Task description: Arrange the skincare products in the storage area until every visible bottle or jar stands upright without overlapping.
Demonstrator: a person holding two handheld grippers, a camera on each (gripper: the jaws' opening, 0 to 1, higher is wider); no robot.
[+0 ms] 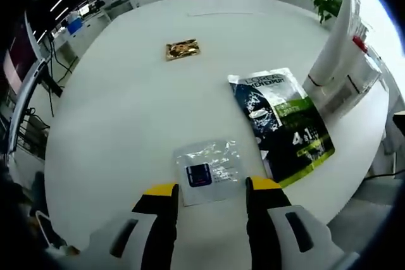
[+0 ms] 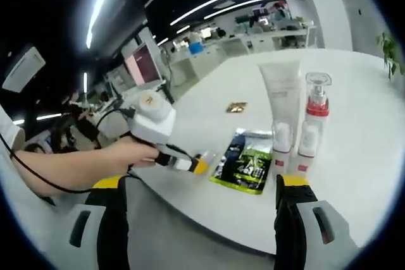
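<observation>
Left gripper view: our left gripper (image 1: 211, 189) sits at 6 o'clock, jaws wide, holding nothing, tips flanking a clear sachet (image 1: 209, 171) flat on the white table (image 1: 126, 112). Green-black sachet (image 1: 282, 124) lies at 3 o'clock, gold sachet (image 1: 182, 49) at 12, white tube (image 1: 334, 39) upright at 2.

Right gripper view: right gripper (image 2: 207, 184) wide, empty. Tube (image 2: 283, 93) and pump bottle (image 2: 317, 102) stand upright at 1 o'clock; a hand (image 2: 130, 153) holds the left gripper (image 2: 190, 165) at 9.

Black, yellow-tipped tool (image 1: 210, 189) jaws; seemingly grey housing.
</observation>
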